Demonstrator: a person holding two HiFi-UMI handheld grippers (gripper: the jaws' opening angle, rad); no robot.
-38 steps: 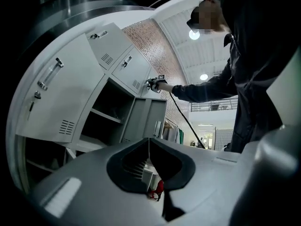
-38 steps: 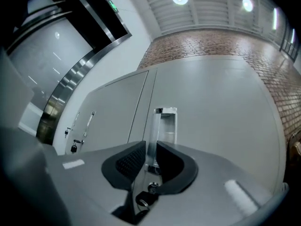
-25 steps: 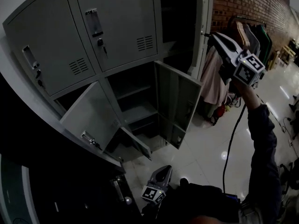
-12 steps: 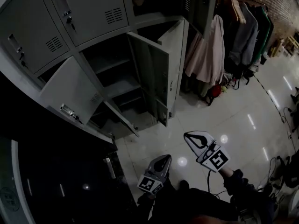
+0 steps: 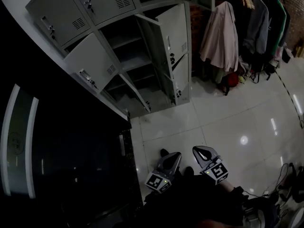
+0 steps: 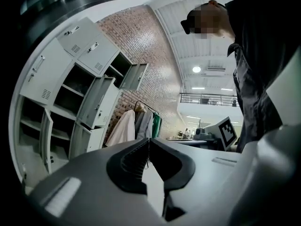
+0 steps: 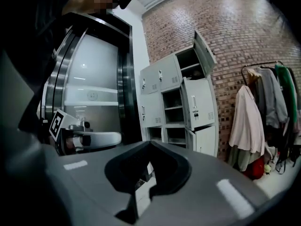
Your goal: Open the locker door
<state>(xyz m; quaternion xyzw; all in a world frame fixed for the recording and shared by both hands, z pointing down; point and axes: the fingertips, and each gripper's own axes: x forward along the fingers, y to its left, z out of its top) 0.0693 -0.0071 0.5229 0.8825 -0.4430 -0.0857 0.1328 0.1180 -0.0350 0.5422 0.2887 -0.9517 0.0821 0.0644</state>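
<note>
L tongs [image 5: 172, 156] & R tongs [image 5: 200, 151] both clenched tight, nothing betw. them, side by side. Locker [image 5: 102, 6] well ahead of tongs, up-left; several doors open, incl. door [image 5: 174, 28].

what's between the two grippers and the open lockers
Bare, glossy floor tiles are all that lie between the lockers and the left gripper and right gripper. The head view shows this.
</note>
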